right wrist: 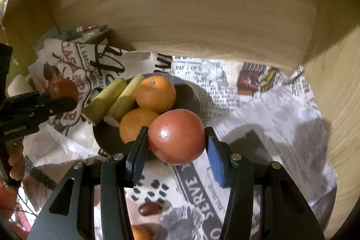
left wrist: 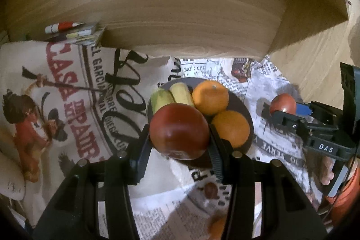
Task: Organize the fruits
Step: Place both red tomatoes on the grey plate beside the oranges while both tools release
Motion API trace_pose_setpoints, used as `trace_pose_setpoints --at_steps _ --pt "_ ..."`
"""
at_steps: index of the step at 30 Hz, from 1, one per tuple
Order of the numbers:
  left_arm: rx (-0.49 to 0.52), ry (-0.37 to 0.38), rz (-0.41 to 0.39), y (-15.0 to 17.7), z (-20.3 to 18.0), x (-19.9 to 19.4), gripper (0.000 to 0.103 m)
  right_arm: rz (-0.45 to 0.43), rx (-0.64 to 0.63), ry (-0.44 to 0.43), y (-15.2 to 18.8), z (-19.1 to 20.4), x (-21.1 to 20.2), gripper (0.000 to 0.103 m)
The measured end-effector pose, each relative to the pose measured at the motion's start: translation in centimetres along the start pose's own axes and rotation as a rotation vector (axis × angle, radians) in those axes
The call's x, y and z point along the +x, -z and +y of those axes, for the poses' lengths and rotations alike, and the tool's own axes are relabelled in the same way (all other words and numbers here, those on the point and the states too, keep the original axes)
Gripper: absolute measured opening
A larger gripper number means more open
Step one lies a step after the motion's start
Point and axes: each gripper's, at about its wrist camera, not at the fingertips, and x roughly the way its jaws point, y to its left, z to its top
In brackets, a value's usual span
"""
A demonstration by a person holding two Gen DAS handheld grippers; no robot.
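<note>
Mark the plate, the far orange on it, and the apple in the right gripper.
plate [right wrist: 191, 91]: right wrist view, bare dark inside near its far rim.
far orange [right wrist: 155, 94]: right wrist view, middle of its peel.
apple [right wrist: 176, 136]: right wrist view, centre of its red skin.

Each camera sits just behind its own tongs, looking forward and down along them, close over the surface. The left view faces the dark plate [left wrist: 244, 108] from the left, the right view from the right. Both share the plate, the newsprint covering [right wrist: 258, 105] and the wooden back wall [left wrist: 191, 15]; each also catches the other tongs at its edge.
</note>
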Motion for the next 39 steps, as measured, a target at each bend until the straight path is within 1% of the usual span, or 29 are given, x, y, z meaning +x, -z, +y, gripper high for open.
trace_pose_setpoints --at_steps 4,8,15,21,26,30,32,33,34,35,37,39 --pt "-0.001 0.005 0.007 -0.9 -0.5 1.3 0.048 0.018 -0.021 0.014 -1.0 -0.1 1.4 0.046" --pt "0.019 0.003 0.017 -1.6 -1.4 2.7 0.048 0.038 -0.034 0.02 -1.8 -0.1 3.0 0.046" --pt "0.051 0.018 0.05 -2.5 -2.7 5.3 0.048 0.085 -0.024 0.002 -2.7 -0.3 6.0 0.046" --pt "0.056 0.033 0.082 -2.8 -3.0 7.0 0.048 0.137 0.007 -0.022 -2.5 -0.9 8.0 0.046" --pt "0.056 0.038 0.116 -2.6 -3.1 8.6 0.048 0.147 0.025 -0.047 -2.3 -1.2 8.2 0.046" --pt "0.058 0.034 0.098 -2.6 -3.2 8.5 0.049 0.157 0.038 -0.057 -2.3 -1.4 8.3 0.046" --pt "0.062 0.032 0.096 -2.6 -3.2 8.5 0.053 0.155 0.037 -0.051 -2.4 -1.5 8.3 0.052" --pt "0.063 0.032 0.098 -2.6 -3.3 8.5 0.054 0.149 0.033 -0.043 -2.4 -1.4 8.1 0.056" --pt "0.063 0.031 0.096 -2.6 -3.3 8.3 0.059 0.143 0.029 -0.037 -2.5 -1.3 8.0 0.062" --pt "0.062 0.029 0.092 -2.7 -3.3 8.3 0.063 0.136 0.024 -0.033 -2.6 -1.2 7.8 0.065" --pt "0.053 0.025 0.076 -2.8 -3.2 7.9 0.067 0.125 0.017 -0.023 -2.7 -1.1 7.5 0.066" --pt "0.045 0.015 0.063 -2.9 -3.0 7.3 0.068 0.118 0.021 -0.03 -2.7 -1.1 7.1 0.067"
